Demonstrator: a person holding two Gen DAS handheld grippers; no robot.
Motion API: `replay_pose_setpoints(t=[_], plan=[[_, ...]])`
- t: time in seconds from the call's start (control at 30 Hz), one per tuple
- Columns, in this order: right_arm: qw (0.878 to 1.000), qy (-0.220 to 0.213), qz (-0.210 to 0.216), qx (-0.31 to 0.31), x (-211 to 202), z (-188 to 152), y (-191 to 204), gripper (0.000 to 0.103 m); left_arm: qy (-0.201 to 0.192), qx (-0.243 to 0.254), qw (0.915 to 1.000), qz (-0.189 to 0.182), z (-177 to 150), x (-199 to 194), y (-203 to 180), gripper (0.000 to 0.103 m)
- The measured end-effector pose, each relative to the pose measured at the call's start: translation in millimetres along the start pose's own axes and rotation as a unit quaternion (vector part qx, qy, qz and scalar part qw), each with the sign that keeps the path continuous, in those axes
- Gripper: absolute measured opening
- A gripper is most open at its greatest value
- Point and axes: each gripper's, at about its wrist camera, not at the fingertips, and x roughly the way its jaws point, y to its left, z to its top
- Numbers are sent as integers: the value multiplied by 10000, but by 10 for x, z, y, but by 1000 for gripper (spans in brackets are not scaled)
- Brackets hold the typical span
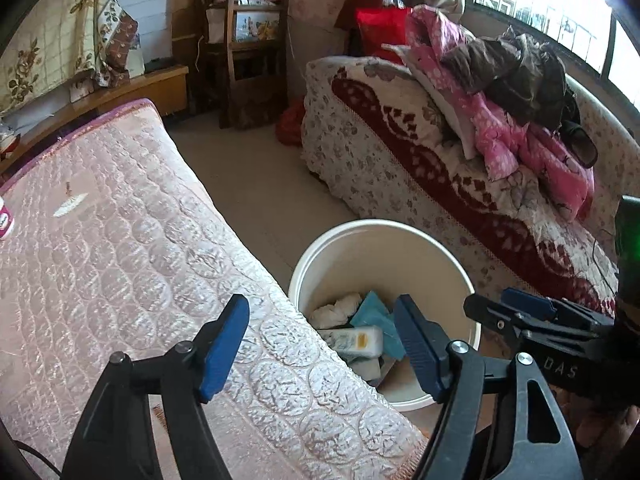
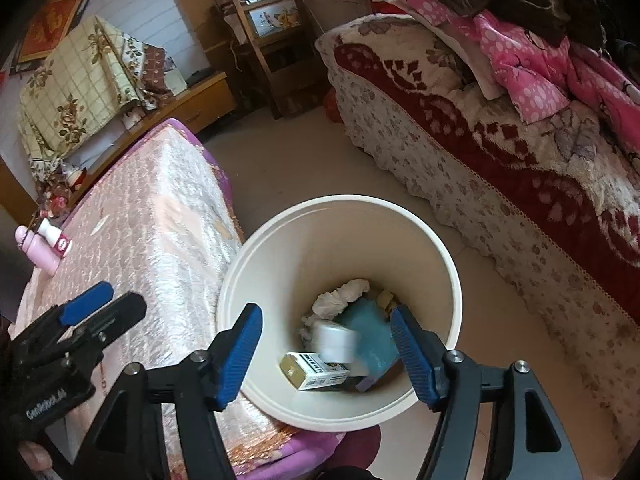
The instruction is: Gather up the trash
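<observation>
Left wrist view: the left gripper (image 1: 322, 344) stands with its jaws wide apart and nothing between the 2 blue pads (image 1: 224, 346). One pad hangs over the pink quilted mattress (image 1: 120, 240), the other over the rim of the white bin (image 1: 384, 232), which stands on the floor just beside the mattress edge. In the bin lie a crumpled white tissue (image 1: 334, 310), a teal cloth (image 1: 374, 312) and a pale bottle (image 1: 352, 340) on its side. The right gripper (image 1: 532, 312) reaches in from the right edge, over the far side of the bin. Across the floor stands a bed (image 1: 400, 128) with a red-and-white cover, with pink bedding (image 1: 500, 140) and dark clothes heaped on it. A small bottle (image 1: 6, 222) shows at the left edge of the mattress.

Right wrist view: the right gripper (image 2: 326, 350) is spread wide directly above the bin (image 2: 280, 216), holding nothing. Between its pads, and blurred, a white container (image 2: 334, 340) sits free inside the bin above a small carton (image 2: 316, 370), with the tissue (image 2: 340, 296) and the teal cloth (image 2: 372, 336) beside it. The left gripper (image 2: 96, 312) shows at the lower left over the mattress (image 2: 160, 216). 2 pink-and-white bottles (image 2: 48, 244) lie on the mattress near its left edge, well apart from the bin.
</observation>
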Motion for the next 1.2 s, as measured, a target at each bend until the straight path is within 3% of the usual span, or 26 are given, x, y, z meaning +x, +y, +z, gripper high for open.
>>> replay_pose_setpoints(t=[0.07,0.3,0.8,1.2], plan=[[9998,-152,-28,-103,-96,-26,69,71,-115,28,9999,82,-2,-88,8,75],[9962,-796,-86,-343,-532,-56,311,71,-669,207,9936,882,-18,-529,-5,75],[9786,-1986,-248,-477,-1559,-112,712,71,-1753,3,9816,760,-65,-1594,114,75],[9668,-2423,-438,-682,-1913,-187,957,71,-2098,-60,9746,783,-126,-1907,190,75]])
